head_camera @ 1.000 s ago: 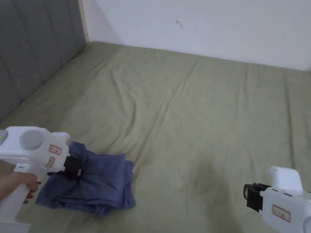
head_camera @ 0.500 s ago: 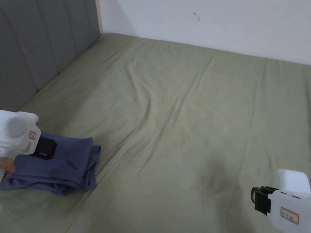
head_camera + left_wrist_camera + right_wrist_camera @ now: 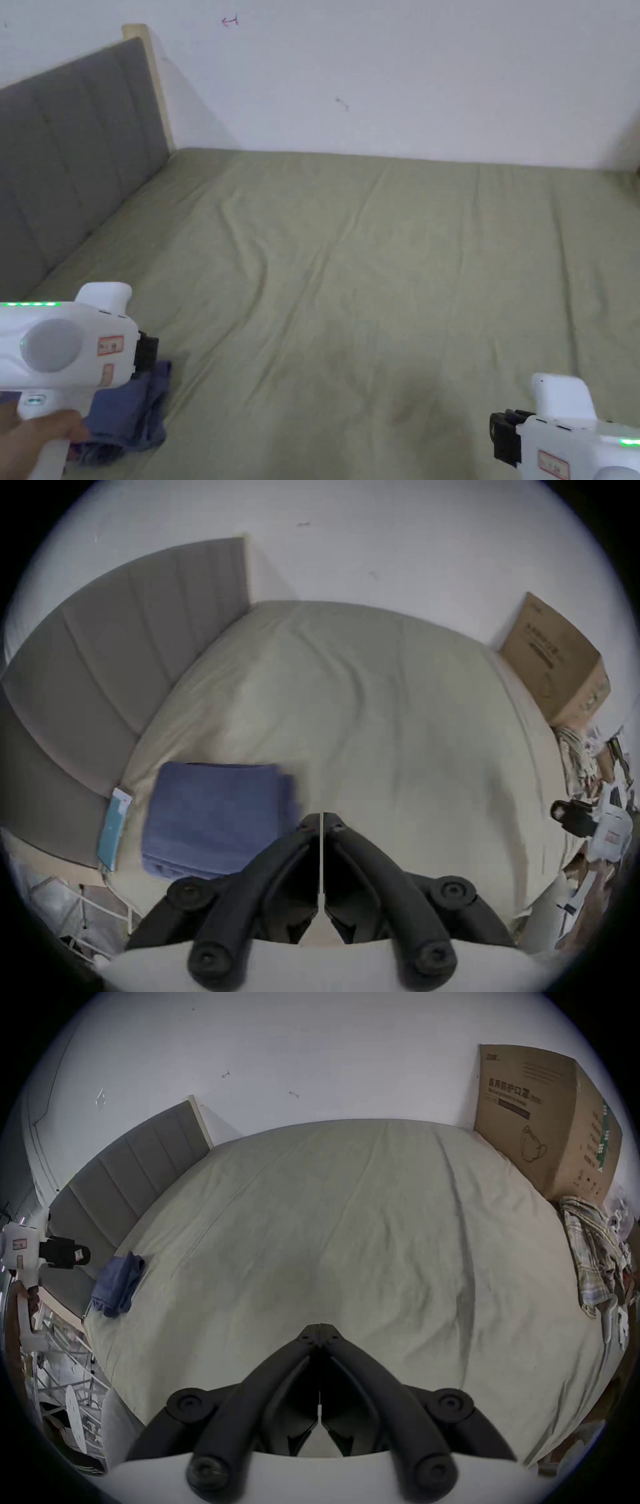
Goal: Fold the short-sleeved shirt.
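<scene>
- Your shirt lies as a blue folded bundle near the bed's corner by the gray headboard, with a light blue flat item just beside it at the mattress edge.
- Your left gripper hovers just beside the bundle and apart from it; its fingers are pressed together on nothing.
- Your right gripper hangs over bare sheet, well apart from the shirt, with its fingers likewise closed and empty.
- The fold looks done or nearly so. Judge the bundle before you leave it: in the right gripper view its near edge looks a little ragged, with layers peeking out.
- If you tidy it, spread the fingers first, press down lightly on the top layer, and smooth toward the loose edge rather than pinching, which could drag the stack open.
- Keep the bundle away from the mattress edge; it could slip off.
- The cardboard box stands at the bed's far corner with its faces closed; what it holds is hidden.
- A heap of plaid clothes lies next to the box, loose and in no container.
</scene>
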